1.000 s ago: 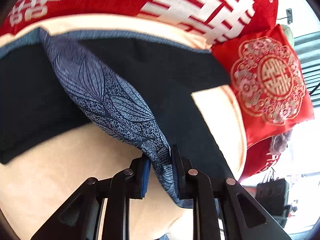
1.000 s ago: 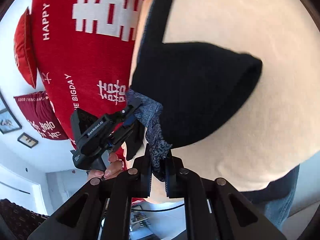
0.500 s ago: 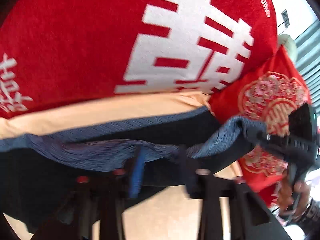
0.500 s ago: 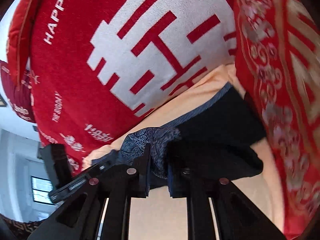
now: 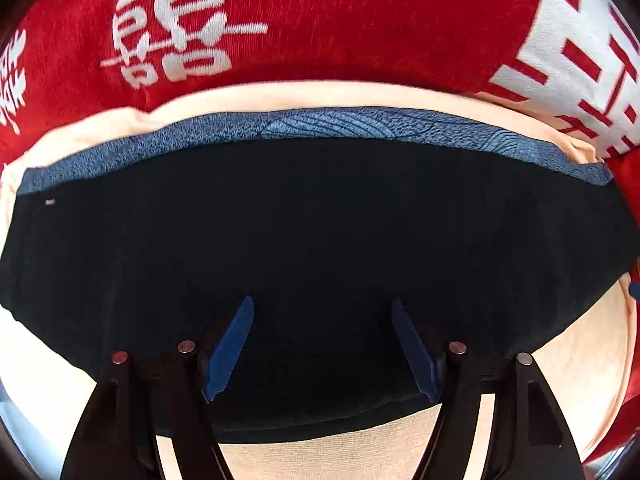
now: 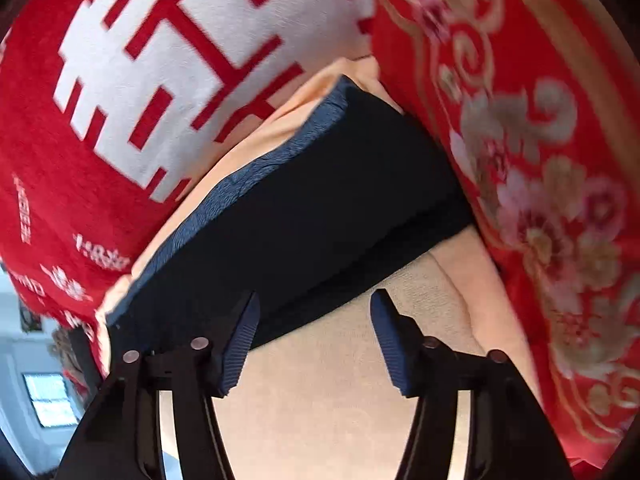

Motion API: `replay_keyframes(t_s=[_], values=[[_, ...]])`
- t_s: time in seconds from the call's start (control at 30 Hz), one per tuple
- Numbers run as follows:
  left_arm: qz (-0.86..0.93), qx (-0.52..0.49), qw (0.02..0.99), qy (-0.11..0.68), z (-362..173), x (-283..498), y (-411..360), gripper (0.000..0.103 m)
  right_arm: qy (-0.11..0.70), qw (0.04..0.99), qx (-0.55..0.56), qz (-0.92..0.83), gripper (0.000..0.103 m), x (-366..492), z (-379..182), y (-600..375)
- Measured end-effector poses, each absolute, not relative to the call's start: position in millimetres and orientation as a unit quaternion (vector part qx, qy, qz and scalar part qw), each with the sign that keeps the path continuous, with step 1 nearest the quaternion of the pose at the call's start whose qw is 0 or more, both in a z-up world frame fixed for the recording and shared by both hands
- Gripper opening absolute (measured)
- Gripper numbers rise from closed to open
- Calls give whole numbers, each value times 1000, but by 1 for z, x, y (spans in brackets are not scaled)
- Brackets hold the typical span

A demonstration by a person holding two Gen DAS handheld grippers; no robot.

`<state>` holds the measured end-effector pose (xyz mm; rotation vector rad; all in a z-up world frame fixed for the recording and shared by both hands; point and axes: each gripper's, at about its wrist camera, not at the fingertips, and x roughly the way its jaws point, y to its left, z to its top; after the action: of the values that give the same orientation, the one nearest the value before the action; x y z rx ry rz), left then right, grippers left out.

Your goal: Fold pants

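Since everything here is seen from the two wrist views, this much can be made out:

pants (image 5: pixel 320 232): laid flat as a dark folded slab on the cream cushion (image 5: pixel 360 452), spread from 9 to 3 o'clock across the left wrist view; a blue leaf-print band (image 5: pixel 340 126) is left showing along the far edge at 12 o'clock.

left gripper (image 5: pixel 322 350): jaws are opening right now, roughly halfway; nothing is pinched, the blue pads (image 5: pixel 228 354) are just hung over the dark cloth.

right gripper (image 6: pixel 314 346): also opening, nothing held; its left pad (image 6: pixel 240 348) is seen over the near edge of the pants, the other over bare cushion. The folded pants run off toward 11 o'clock from it.

surroundings: red blanket (image 5: pixel 320 16) with white characters at 12 o'clock, a red patterned pillow (image 6: pixel 540 160) at 2 o'clock in the right view, touching the end of the pants.

progress: one fold looks done and let go of. Edges aren't quite matched, given that print strip.

left to do: probably another fold crosswise to make it compact, maybe some smoothing. Can't be told for sure whether a further fold is intended.
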<state>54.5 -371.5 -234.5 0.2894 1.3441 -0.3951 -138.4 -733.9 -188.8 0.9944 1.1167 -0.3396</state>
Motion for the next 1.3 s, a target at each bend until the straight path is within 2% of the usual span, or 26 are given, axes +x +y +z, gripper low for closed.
replay_keyframes(t_s=[0.07,0.13,0.17,0.2,0.27,0.37,0.47,0.5,0.53,0.57,0.6,0.7,0.83,1.0,1.03,1.07,1.1,1.2,1.3], values=[[-181,144,757,611,-234,53,-374,73,487,713,478,-159,60,-137,-204,-741],[-180,138,755,615,-237,57,-376,74,472,705,506,-156,48,-131,-216,-748],[-180,135,753,618,-237,59,-376,74,475,705,504,-154,21,-125,-218,-749],[-181,135,750,621,-236,60,-375,74,481,705,498,-154,8,-121,-217,-749],[-184,137,744,628,-234,61,-372,74,474,722,482,-145,8,-119,-199,-747],[-188,145,741,628,-235,58,-371,74,514,728,432,-139,8,-124,-192,-734],[-183,155,738,631,-235,55,-373,74,559,706,414,-131,23,-128,-222,-736],[-179,156,735,635,-232,57,-374,74,555,704,426,-125,24,-129,-223,-741],[-180,151,736,635,-226,56,-374,74,554,701,431,-126,29,-130,-219,-744],[-184,145,741,630,-220,57,-375,74,558,702,419,-139,40,-132,-210,-744],[-190,140,746,623,-212,58,-378,74,557,711,401,-152,42,-134,-197,-744],[-209,150,757,601,-200,62,-393,74,533,747,363,-163,42,-138,-160,-739],[-214,171,756,594,-213,73,-424,74,521,782,304,-159,42,-106,-142,-746],[-186,158,757,606,-243,90,-436,74,553,765,288,-161,42,-64,-178,-766],[-183,150,761,604,-247,92,-434,78,572,754,277,-167,41,-52,-193,-768],[-178,146,769,596,-248,95,-433,83,587,741,278,-169,33,-46,-212,-776],[-178,148,768,597,-250,98,-433,83,579,746,281,-168,30,-43,-218,-781],[-184,150,761,604,-251,108,-433,86,576,760,244,-179,33,-24,-214,-779],[-170,166,759,606,-240,115,-427,85,574,750,267,-189,35,-23,-209,-781]])
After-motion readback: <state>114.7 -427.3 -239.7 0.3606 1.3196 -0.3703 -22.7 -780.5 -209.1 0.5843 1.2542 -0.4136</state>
